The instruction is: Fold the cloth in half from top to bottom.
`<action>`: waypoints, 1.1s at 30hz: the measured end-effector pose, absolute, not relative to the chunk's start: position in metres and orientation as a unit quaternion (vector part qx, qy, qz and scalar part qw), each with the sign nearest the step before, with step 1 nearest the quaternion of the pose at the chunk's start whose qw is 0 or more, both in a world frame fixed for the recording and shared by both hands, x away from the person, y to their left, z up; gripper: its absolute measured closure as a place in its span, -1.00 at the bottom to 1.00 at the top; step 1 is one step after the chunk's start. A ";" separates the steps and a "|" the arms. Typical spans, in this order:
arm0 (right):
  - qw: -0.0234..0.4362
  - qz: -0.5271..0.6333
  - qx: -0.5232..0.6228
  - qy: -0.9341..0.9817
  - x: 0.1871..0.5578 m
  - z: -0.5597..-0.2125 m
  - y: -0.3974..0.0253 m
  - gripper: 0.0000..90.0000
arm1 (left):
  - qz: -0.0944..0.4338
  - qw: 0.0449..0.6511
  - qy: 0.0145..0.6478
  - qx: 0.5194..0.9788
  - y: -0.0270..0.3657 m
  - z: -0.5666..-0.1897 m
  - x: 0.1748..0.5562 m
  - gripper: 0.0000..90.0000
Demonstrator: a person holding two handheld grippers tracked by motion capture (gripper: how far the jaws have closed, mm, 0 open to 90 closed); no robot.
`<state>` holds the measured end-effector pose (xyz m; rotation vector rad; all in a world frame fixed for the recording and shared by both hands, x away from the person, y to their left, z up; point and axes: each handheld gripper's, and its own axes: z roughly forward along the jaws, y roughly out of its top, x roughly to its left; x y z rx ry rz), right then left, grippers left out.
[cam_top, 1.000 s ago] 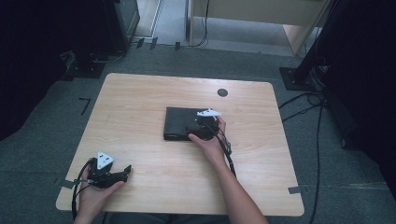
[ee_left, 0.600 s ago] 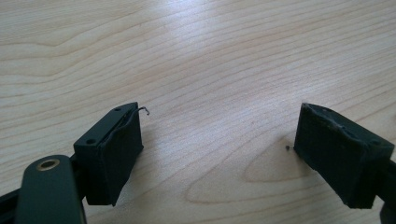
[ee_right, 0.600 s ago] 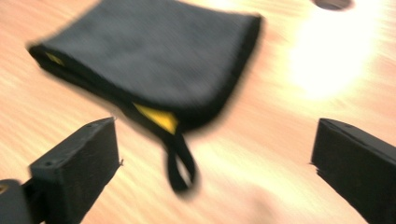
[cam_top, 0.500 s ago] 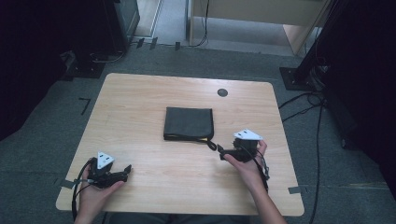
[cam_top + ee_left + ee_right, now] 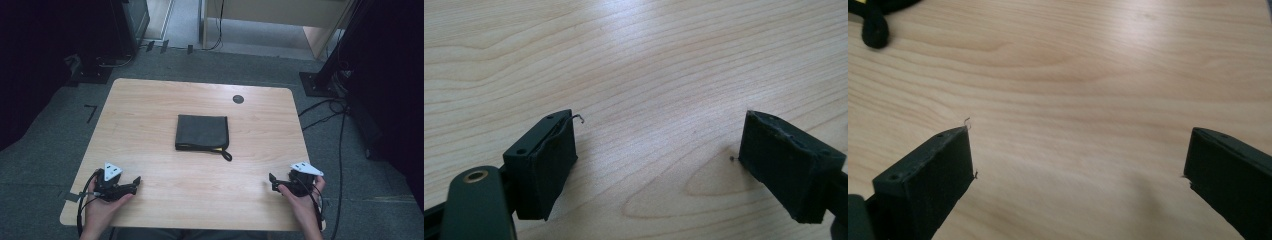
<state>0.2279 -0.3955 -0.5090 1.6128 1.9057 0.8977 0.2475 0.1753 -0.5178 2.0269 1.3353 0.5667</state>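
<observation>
Both the left hand-held gripper point(image 5: 136, 181) and right hand-held gripper point(image 5: 271, 181) rest wide apart-jawed at the desk's point(image 5: 150, 110) near corners; the folded black pouch point(image 5: 202, 132) lies mid-desk.

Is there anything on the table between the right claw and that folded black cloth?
Nothing visible. Only bare wooden table lies between the right claw and the folded black cloth; the small dark disc sits beyond the cloth.

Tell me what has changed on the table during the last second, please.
The right tongs let go of the folded black cloth and drew back to the table's near right corner, now open. The cloth stayed mid-table, and the left tongs stayed open at the near left.
</observation>
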 end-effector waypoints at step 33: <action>0.239 0.301 0.602 0.700 0.207 -0.526 -0.425 -1.00 | 0.215 0.318 0.505 0.773 0.175 -0.518 0.249 -0.67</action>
